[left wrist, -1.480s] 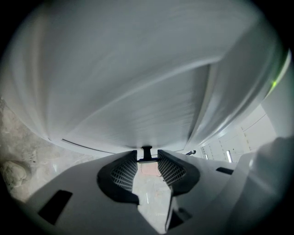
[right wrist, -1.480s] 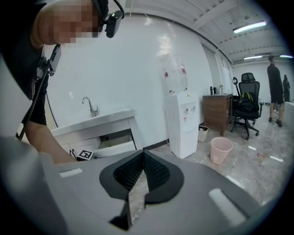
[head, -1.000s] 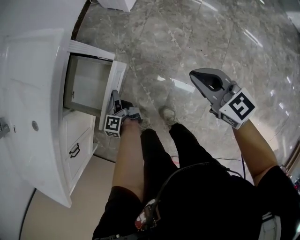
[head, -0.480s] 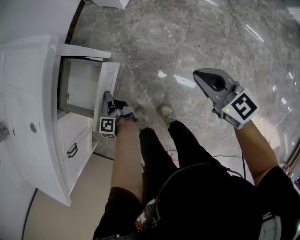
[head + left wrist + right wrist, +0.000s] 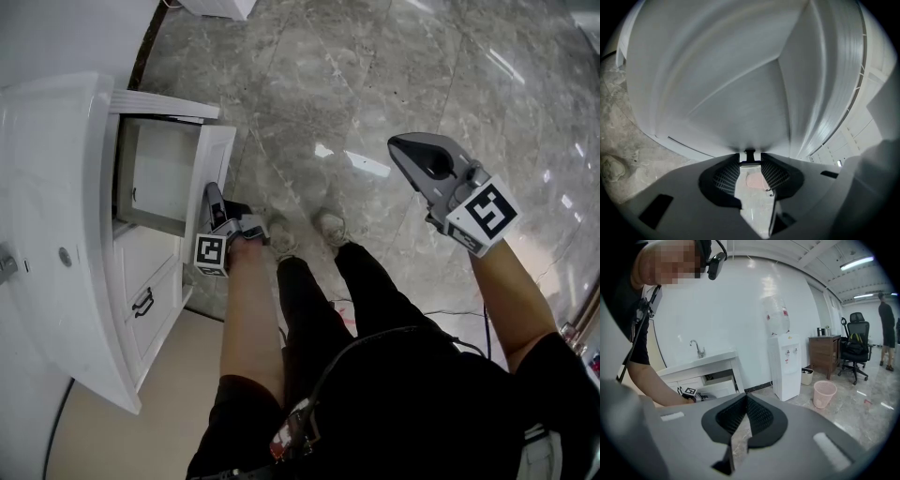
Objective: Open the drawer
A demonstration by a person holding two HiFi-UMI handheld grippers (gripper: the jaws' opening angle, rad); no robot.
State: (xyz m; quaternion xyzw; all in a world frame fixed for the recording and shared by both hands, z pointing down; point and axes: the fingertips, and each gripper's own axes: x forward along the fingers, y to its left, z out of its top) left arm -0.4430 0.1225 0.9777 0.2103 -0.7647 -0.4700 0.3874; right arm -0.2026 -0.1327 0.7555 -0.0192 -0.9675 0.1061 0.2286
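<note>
The white cabinet's top drawer (image 5: 161, 173) stands pulled out, its white front panel (image 5: 215, 159) toward the floor side. In the left gripper view that panel (image 5: 740, 89) fills the picture. My left gripper (image 5: 212, 195) is at the panel's outer face. Its jaws (image 5: 750, 161) are closed on the small black drawer handle (image 5: 750, 155). My right gripper (image 5: 409, 150) is held up over the marble floor, far from the cabinet. In the right gripper view its pads (image 5: 759, 416) meet at the tips with nothing between them; the right gripper (image 5: 746, 398) is shut.
Below the open drawer is a shut drawer with a black handle (image 5: 145, 302). The white countertop (image 5: 52, 178) carries a faucet (image 5: 6, 262). The person's shoes (image 5: 333, 228) stand beside the cabinet. A water dispenser (image 5: 785, 364), a pink bin (image 5: 823, 393) and an office chair (image 5: 855, 348) lie farther off.
The head view has shifted a little, so the cabinet sits lower and further left. The left gripper stays on the handle with the drawer about as far out. The right gripper has drifted slightly.
</note>
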